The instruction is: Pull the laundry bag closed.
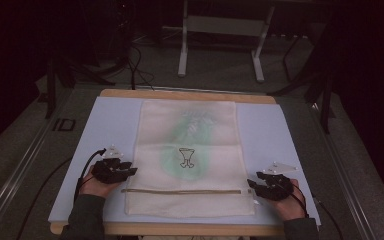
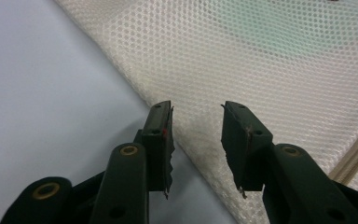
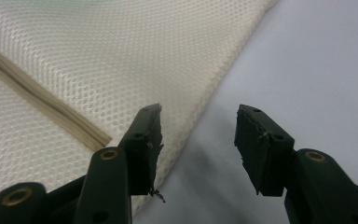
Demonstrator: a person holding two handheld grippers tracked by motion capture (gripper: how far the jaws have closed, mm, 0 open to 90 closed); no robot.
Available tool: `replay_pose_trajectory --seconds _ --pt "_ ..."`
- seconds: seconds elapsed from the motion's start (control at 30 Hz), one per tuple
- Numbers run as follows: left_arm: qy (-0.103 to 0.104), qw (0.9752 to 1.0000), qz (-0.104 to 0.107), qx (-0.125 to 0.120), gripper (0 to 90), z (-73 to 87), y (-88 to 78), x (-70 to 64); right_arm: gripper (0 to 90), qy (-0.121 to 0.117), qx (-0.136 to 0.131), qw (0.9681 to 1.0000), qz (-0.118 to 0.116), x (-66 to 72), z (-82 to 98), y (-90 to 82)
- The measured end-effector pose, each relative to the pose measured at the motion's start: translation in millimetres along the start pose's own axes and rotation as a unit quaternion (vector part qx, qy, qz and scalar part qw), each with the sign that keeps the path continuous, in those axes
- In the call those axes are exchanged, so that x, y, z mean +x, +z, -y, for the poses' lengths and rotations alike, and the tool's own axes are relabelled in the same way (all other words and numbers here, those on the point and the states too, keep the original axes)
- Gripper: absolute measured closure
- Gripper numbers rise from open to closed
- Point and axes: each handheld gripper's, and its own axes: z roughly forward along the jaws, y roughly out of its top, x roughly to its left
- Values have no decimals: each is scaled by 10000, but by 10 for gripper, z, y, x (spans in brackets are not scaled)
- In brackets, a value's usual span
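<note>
The mesh bag [image 1: 187,155] lies flat in the centre of the frame on the mat [image 1: 110,125], which covers the table [image 1: 180,94]. The zipper [image 1: 180,191] runs across the bag's lower part, and the goblet print [image 1: 186,157] sits above it, mid-bag. At lower left, the left gripper [image 1: 128,167] sits just beside the bag's left edge, over the mat. At lower right, the right gripper [image 1: 252,185] sits at the bag's right edge, level with the zipper's end. Beyond the table, at the top of the frame, a stand [image 1: 220,30] rests on the floor.
</note>
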Motion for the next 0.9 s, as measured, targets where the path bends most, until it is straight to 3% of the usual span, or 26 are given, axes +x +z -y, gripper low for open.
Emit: replay_pose_trajectory --seconds 0.47,0.63,0.9 --pt "115 9999 111 56 657 0 30 -21 506 -260 -19 9996 -106 151 -77 -9" --pt "132 9998 152 52 681 -2 25 -29 499 -251 -97 9995 -142 179 -95 -32" --pt "197 9993 312 42 805 0 28 -32 484 -230 -185 9992 -255 249 -136 -44"
